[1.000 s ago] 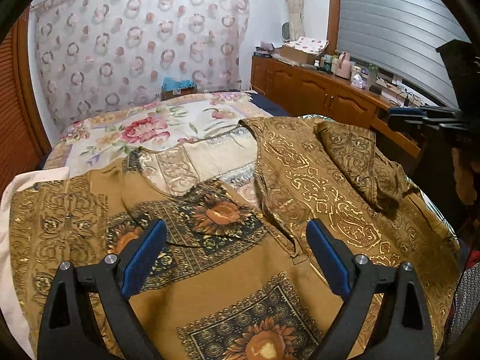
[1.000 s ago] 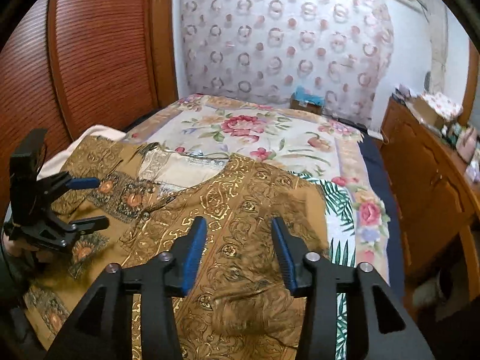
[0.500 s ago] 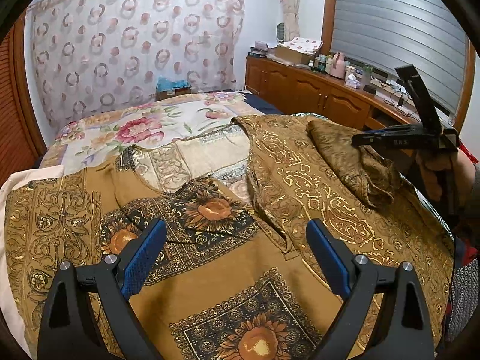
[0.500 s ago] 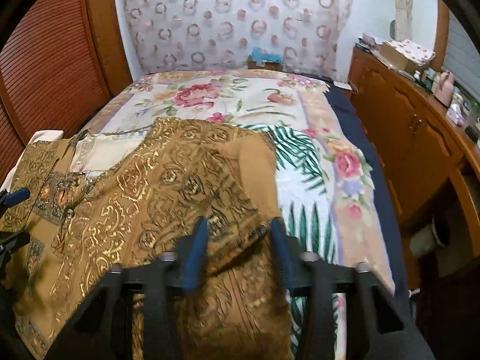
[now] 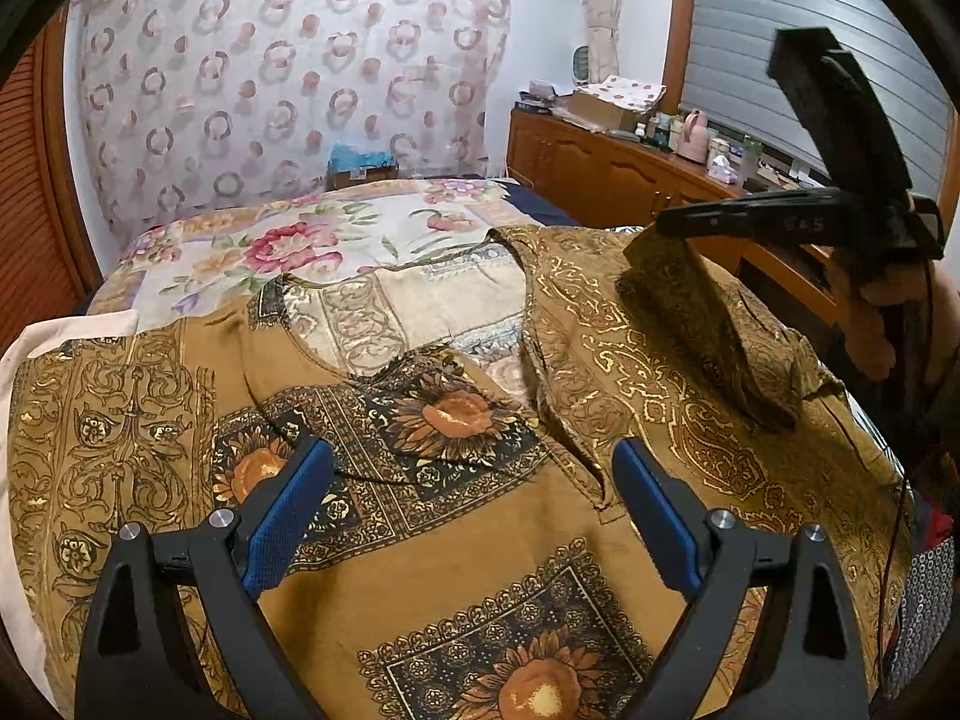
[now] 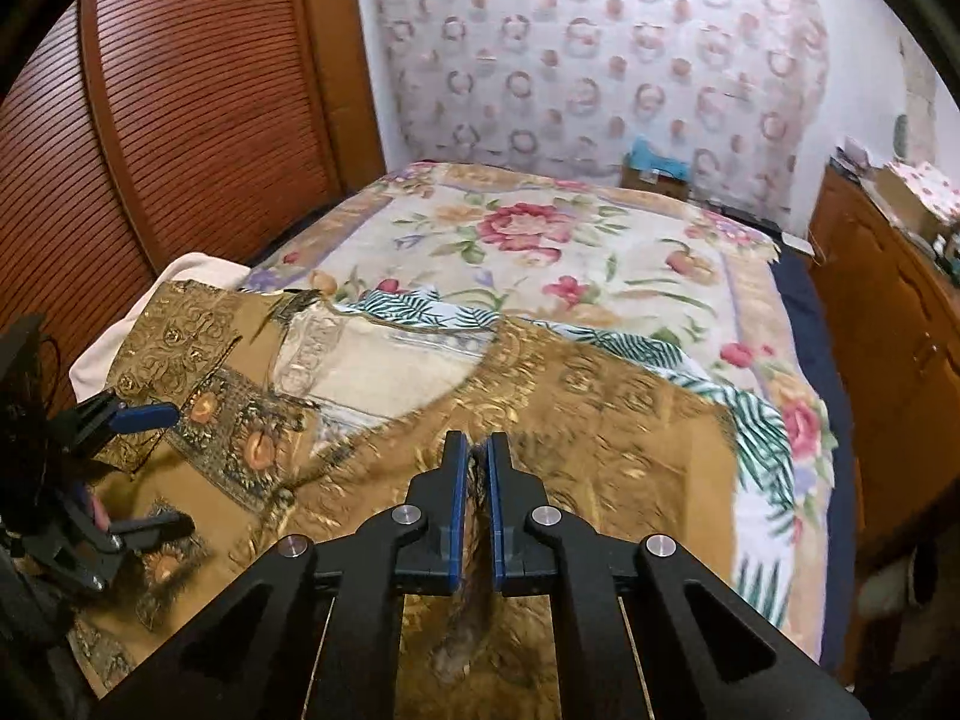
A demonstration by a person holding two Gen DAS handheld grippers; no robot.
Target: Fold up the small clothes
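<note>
Brown gold-printed tunic (image 5: 492, 516) lay spread over the near end of the bed (image 6: 600, 252), on the floral bedspread. Right gripper (image 6: 477, 450) had just been closing; its blue pads were clamped on a bunched fold of the tunic's sleeve (image 5: 708, 324), lifted clear of the garment body. Left gripper (image 5: 474, 474) hung above the sunflower chest panel with jaws spread wide, nothing between them. Wooden sideboard (image 5: 606, 174) stood along the right wall.
</note>
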